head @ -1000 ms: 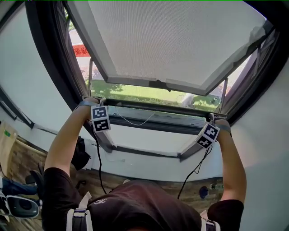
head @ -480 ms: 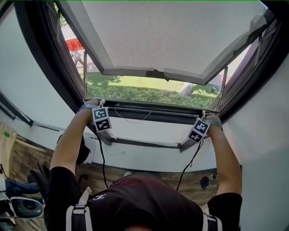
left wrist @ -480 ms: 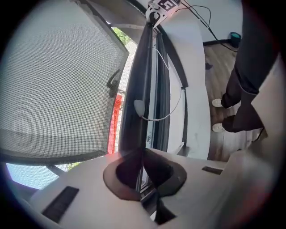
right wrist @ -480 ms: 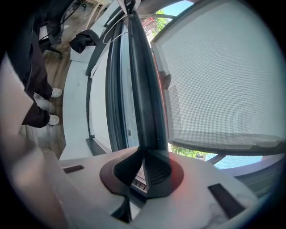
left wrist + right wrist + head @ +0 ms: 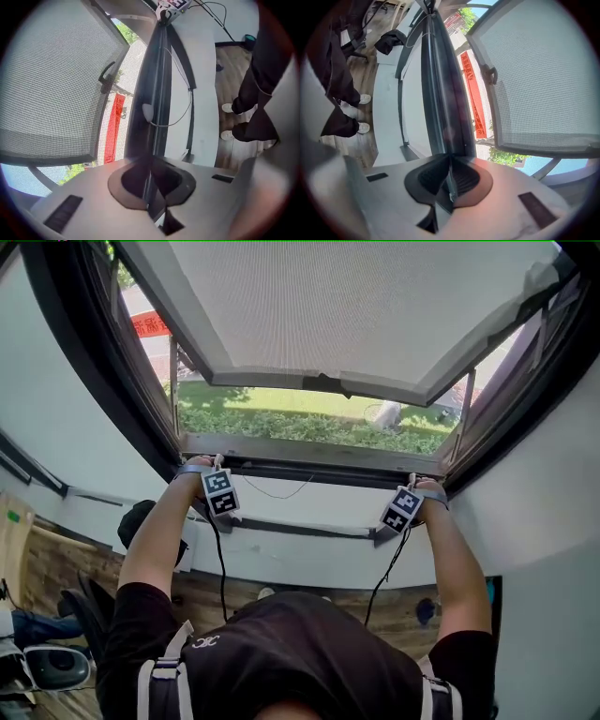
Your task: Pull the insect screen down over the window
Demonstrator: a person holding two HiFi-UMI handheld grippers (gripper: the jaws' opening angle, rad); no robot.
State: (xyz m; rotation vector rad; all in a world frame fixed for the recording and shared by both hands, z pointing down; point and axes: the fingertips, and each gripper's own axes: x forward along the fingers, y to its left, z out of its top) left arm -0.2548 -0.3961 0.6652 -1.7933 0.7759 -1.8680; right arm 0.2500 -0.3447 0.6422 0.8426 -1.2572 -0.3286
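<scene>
In the left gripper view, the left gripper is biting on the insect screen's dark grey metal pull bar. Its black pads are standing almost together, with only the bar's thin edge pinched between them. In the head view this grip is sitting at the bar's 9 o'clock end, with the person's left arm reaching up to it.

The bar is lying across the window from 9 to 3 o'clock, low in the opening and close above the dark bottom frame. At 12 o'clock from the bar the fine grey mesh is showing as a tight weave. Behind it, the pale-framed window sash is tilting outward, carrying a black sash handle. A long red banner is hanging outside at 10 o'clock, and a green hedge is showing just above the bar.

At 6 o'clock from the bar a thin white cord is drooping in a loop in front of the white wall panel. The wooden floor is lying at 7 o'clock.

At the bar's 3 o'clock end the right gripper is clamping the same bar. Its ribbed pads are nearly shut on the bar's narrow edge, and the person's right arm is stretching up to it.
</scene>
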